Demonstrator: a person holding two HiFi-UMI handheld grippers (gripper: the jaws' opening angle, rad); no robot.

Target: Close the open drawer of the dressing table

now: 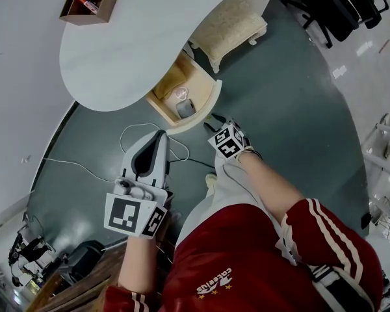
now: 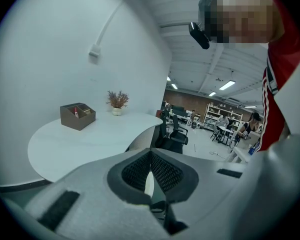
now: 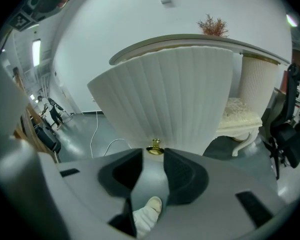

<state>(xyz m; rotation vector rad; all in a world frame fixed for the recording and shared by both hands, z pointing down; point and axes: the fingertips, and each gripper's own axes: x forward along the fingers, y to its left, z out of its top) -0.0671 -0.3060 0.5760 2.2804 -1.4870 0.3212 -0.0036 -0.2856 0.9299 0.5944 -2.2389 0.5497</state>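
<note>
Fingers (image 3: 186,176) on your right gripper (image 3: 153,168) spread, gold knob (image 3: 154,148) on open drawer (image 3: 165,99) front just ahead; left gripper (image 2: 150,179) closed, empty.

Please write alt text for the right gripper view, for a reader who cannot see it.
The right claw, its jaws apart, points at a small gold knob on the ribbed white drawer front. A cream stool stands to the right, and a dried plant sits on the tabletop above.
</note>
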